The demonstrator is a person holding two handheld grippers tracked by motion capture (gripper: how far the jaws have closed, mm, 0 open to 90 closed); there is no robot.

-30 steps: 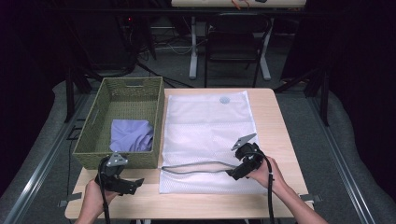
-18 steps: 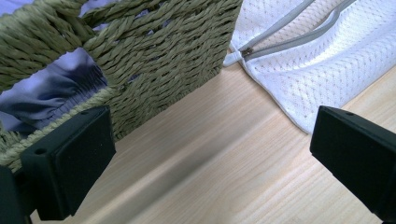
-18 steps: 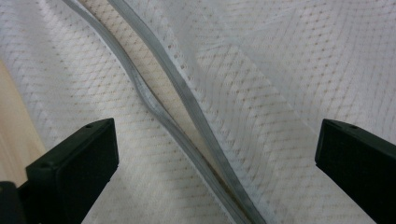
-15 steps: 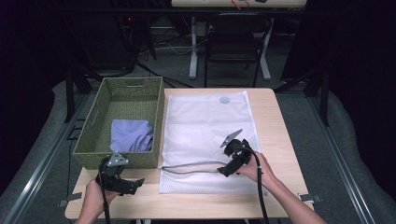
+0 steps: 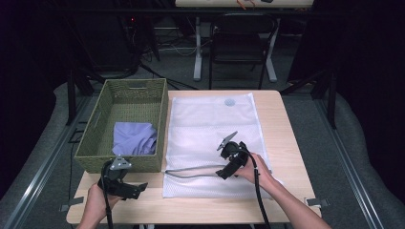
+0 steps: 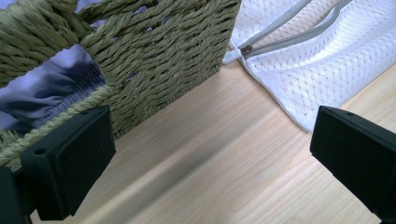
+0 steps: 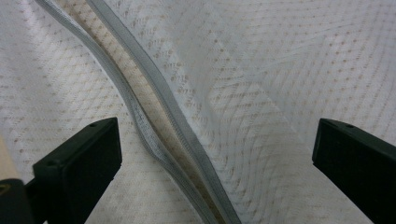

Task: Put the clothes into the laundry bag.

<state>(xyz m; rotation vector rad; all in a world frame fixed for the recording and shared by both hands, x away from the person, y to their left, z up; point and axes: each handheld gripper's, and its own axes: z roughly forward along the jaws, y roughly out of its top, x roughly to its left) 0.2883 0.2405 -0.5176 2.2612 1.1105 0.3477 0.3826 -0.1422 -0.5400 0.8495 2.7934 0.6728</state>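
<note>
On the light wooden table (image 5: pixel 286 119), the right gripper (image 5: pixel 223 172) hovers over the white mesh laundry bag (image 5: pixel 210 124) near the table's front edge, its black jaws spread wide on either side of the bag's grey zipper (image 7: pixel 154 107), gripping nothing; whether they touch the mesh is hard to tell. The left gripper (image 5: pixel 139 188) sits at the front left corner, jaws wide apart and empty, just beside the green woven basket (image 5: pixel 95 143), which holds a lavender cloth (image 5: pixel 134 138).
</note>
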